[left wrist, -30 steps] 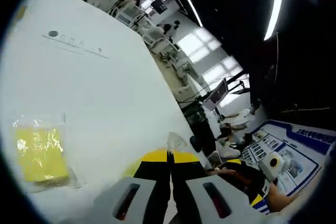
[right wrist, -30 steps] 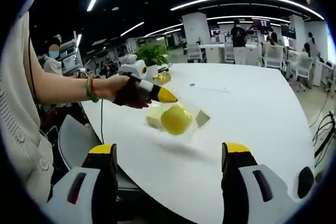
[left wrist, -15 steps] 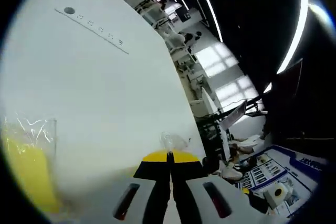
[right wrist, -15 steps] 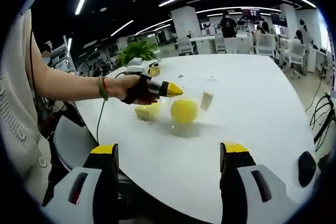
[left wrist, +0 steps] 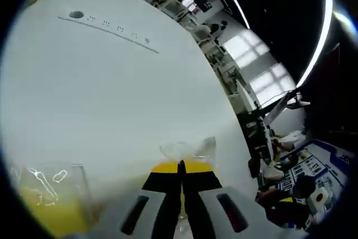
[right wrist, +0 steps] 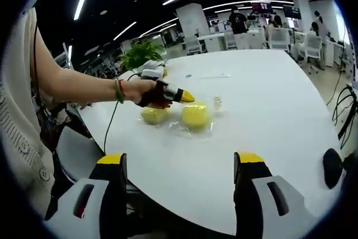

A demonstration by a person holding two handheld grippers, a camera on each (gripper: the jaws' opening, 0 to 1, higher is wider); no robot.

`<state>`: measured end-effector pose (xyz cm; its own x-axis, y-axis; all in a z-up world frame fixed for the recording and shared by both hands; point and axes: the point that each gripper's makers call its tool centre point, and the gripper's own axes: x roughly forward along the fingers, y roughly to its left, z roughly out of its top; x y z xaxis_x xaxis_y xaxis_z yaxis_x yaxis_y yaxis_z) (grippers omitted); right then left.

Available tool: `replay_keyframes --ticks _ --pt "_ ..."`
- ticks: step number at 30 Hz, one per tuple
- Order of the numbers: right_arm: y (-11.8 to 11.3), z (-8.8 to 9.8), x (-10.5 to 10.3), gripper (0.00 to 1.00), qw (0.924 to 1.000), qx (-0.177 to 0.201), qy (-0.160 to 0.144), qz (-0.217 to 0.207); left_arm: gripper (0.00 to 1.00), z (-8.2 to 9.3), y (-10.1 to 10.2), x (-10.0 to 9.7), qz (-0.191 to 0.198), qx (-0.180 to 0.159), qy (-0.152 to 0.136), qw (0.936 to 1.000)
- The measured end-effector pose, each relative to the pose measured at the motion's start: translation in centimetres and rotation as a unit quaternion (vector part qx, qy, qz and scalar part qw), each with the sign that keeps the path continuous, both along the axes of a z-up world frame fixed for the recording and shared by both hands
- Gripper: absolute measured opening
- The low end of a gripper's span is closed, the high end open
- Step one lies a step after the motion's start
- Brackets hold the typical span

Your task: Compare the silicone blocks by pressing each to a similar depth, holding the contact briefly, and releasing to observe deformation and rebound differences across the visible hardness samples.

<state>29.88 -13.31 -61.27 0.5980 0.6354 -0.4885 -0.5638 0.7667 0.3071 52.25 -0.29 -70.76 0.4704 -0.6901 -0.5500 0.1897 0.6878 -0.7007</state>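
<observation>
Your left gripper (right wrist: 187, 97) has its jaws closed together, yellow tip poised just above the two bagged yellow blocks (right wrist: 194, 115) on the white table (right wrist: 268, 93). Bring that tip straight down onto the middle of one block, sink it only as far as you mean to on the next, pause, then lift cleanly. Your left hand (right wrist: 150, 92) reaches in with a level forearm. Your right gripper (right wrist: 179, 194) hangs back near the table edge, jaws wide apart, holding nothing.
</observation>
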Motion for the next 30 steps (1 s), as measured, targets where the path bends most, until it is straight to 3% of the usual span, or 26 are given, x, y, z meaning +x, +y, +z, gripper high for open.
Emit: replay_keyframes --ticks 6,11,16,21,24,30 --pt "-0.1 -0.5 -0.1 0.72 1.0000 0.004 0.005 -0.005 0.00 -1.7 0.5 0.2 -0.012 0.044 0.003 0.9990" --pt "-0.1 -0.9 -0.3 0.71 0.9999 0.005 0.012 -0.007 0.00 -1.9 0.6 0.4 -0.016 0.051 -0.003 0.9986" --pt "0.1 -0.8 -0.3 0.71 0.9999 0.007 0.011 -0.008 0.00 -1.8 0.7 0.3 -0.016 0.051 -0.008 0.9985" --pt "0.4 -0.1 -0.3 0.71 1.0000 0.004 0.004 -0.004 0.03 -1.7 1.0 0.1 -0.025 0.075 -0.024 0.9966" --pt "0.6 0.4 -0.4 0.70 1.0000 0.006 0.003 -0.004 0.08 -1.4 1.5 -0.3 -0.051 0.107 -0.043 0.9921" --pt "1.3 1.3 -0.7 0.72 0.9999 0.004 -0.008 -0.005 0.17 -0.2 2.5 -1.6 -0.086 0.129 -0.066 0.9858"
